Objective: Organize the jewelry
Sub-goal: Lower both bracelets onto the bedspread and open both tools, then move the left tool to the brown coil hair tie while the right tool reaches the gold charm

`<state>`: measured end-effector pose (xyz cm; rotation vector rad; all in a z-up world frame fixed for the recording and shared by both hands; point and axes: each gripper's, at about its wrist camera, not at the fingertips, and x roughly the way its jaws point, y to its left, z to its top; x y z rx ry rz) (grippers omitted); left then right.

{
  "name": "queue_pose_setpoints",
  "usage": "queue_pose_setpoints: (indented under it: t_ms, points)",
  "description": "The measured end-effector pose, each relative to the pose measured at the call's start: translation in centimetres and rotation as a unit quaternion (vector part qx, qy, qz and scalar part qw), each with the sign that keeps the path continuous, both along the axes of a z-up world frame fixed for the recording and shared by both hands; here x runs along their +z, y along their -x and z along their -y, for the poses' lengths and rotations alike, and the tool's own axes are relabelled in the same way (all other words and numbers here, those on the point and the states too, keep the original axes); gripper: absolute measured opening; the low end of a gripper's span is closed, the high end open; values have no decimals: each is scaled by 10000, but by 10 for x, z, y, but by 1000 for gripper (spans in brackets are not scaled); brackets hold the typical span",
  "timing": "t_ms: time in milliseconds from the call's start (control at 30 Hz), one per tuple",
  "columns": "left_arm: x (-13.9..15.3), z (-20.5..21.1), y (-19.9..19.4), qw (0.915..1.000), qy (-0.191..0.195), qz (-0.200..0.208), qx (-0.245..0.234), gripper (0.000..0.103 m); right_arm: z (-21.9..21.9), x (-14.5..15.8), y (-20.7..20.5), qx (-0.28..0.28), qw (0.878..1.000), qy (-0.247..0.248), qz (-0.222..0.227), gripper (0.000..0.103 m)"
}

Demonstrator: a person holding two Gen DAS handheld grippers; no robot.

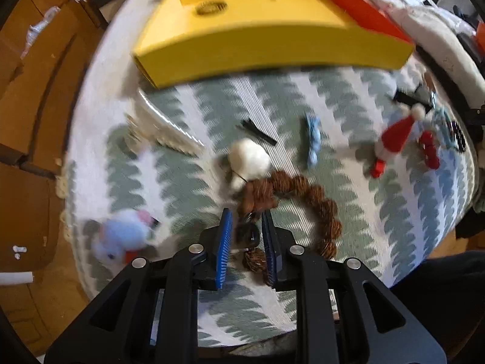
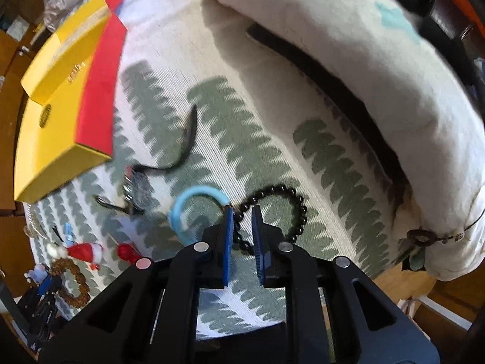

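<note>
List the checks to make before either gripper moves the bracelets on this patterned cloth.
1. Left gripper straddles brown bracelet: ok.
2. Left gripper pressing on it: cannot tell.
3. Right gripper open, black bracelet between its fingers: ok.
4. Blue ring clear of right gripper: not ok, it meets one finger.
5. Yellow box open: cannot tell.

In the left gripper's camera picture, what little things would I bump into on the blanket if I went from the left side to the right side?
Fluffy blue toy → white pompom → brown bead bracelet → red pointy hat clip → red bow.
</note>
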<state>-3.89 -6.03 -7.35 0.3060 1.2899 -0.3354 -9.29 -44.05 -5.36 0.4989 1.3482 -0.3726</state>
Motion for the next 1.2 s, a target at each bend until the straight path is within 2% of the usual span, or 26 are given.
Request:
queue_pose_setpoints:
  t_ms: [33, 100, 133, 167, 200, 233, 333, 467, 533, 633, 833, 1067, 1167, 1200]
  points:
    - [6, -2, -1, 10000, 37, 54, 21, 23, -1, 7, -1, 30, 9999, 34, 157, 20]
    - [20, -6, -2, 9997, 192, 173, 5, 31, -5, 17, -3, 99, 9994, 94, 330, 24]
    - [28, -8, -2, 9993, 246, 276, -6, 35, -9, 24, -5, 162, 9986, 165, 483, 31]
    - [34, -11, -3, 9989, 306, 343, -8, 44, -12, 29, -7, 197, 9980, 209, 568, 36]
    - [37, -12, -4, 9987, 364, 370, -1, 56, -16, 35, -9, 260, 9968, 276, 704, 48]
    - [42, -15, -6, 9982, 450, 393, 4, 60, -21, 40, -12, 317, 9956, 341, 810, 63]
    - [52, -11, -11, 9977, 535, 401, -71, 62, -39, 55, -19, 524, 9898, 466, 1239, 81]
    - [63, -1, -35, 9973, 631, 358, -129, 69, -65, 74, -35, 897, 9796, 675, 1667, 90]
    - [65, 2, -42, 9973, 621, 365, -100, 69, -88, 79, -53, 1200, 9752, 832, 1662, 98]
    - [71, 2, -70, 9972, 652, 375, -23, 69, -118, 83, -82, 1488, 9711, 1013, 1565, 99]
    - [82, 11, -124, 9958, 840, 325, 167, 69, -154, 79, -139, 1735, 9722, 800, 1351, 99]
    - [75, 31, -169, 9946, 1025, 98, 116, 69, -171, 60, -213, 1843, 9764, 412, 1044, 99]
    - [63, 34, -189, 9935, 1129, -108, 117, 69, -175, 47, -238, 1830, 9787, 389, 842, 91]
    - [59, 35, -196, 9932, 1145, -175, 135, 69, -176, 40, -249, 1862, 9790, 411, 727, 83]
